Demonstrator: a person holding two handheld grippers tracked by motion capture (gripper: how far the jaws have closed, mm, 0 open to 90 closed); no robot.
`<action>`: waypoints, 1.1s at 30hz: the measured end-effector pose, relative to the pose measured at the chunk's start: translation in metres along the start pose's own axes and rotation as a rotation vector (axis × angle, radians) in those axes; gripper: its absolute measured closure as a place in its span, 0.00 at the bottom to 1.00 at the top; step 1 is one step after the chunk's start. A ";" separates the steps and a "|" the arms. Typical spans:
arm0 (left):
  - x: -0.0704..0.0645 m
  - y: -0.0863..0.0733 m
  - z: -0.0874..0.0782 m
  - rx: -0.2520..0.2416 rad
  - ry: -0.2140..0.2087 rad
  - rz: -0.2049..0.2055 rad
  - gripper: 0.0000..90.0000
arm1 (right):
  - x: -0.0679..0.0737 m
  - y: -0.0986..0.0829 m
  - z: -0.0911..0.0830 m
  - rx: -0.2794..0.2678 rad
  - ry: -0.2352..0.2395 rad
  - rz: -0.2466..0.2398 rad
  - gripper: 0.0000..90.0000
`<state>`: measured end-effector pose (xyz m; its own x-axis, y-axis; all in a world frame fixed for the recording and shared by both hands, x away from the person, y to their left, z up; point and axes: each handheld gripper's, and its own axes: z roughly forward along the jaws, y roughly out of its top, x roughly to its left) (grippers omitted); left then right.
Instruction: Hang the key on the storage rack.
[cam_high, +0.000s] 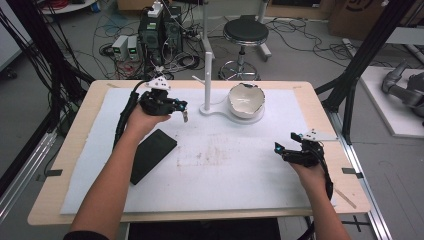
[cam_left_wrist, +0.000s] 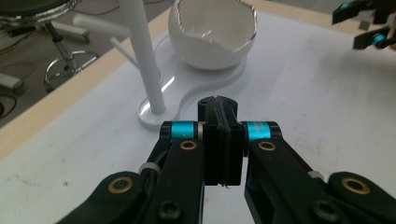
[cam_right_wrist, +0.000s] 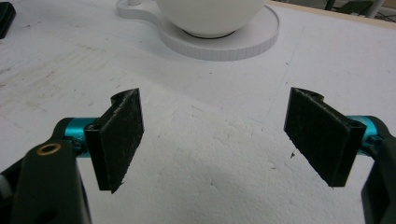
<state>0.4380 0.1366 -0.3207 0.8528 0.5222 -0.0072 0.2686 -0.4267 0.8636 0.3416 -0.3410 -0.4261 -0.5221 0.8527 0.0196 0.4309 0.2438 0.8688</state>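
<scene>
A white stand has a thin upright post (cam_high: 207, 75) with a side peg, and a round base (cam_high: 218, 110). On the base sits a white bowl (cam_high: 245, 99) with a jagged, eggshell-like rim. My left gripper (cam_high: 183, 110) hovers just left of the post, jaws pressed flat together. In the left gripper view its tips (cam_left_wrist: 218, 105) are close to the base (cam_left_wrist: 201, 88), with the post (cam_left_wrist: 144, 60) and the bowl (cam_left_wrist: 215, 35) beyond. A small pale bit shows under the tips in the high view; I cannot tell what it is. My right gripper (cam_high: 286, 143) rests open near the table's right side, with bare white mat between its pads (cam_right_wrist: 120, 137).
A flat black slab (cam_high: 151, 153) lies on the white mat (cam_high: 225, 170) beside the left forearm. The wooden table edge (cam_high: 330, 125) frames the mat. A stool (cam_high: 245, 32), cables and computer cases stand on the floor behind. The right gripper (cam_left_wrist: 369, 25) appears far off in the left gripper view.
</scene>
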 end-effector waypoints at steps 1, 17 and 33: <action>0.000 0.000 0.000 0.000 0.000 0.000 0.99 | 0.000 0.000 0.000 0.000 0.000 0.000 0.22; -0.007 0.087 0.009 -0.068 -0.012 0.085 0.99 | -0.001 -0.001 0.000 0.006 0.004 0.008 0.22; 0.015 0.107 0.040 -0.032 0.015 0.054 0.99 | -0.003 -0.002 -0.001 0.002 0.002 0.020 0.22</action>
<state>0.4973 0.0686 -0.2483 0.8590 0.5098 0.0471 0.2075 -0.4308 0.8783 0.3410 -0.3444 -0.4275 -0.5152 0.8563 0.0378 0.4429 0.2282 0.8670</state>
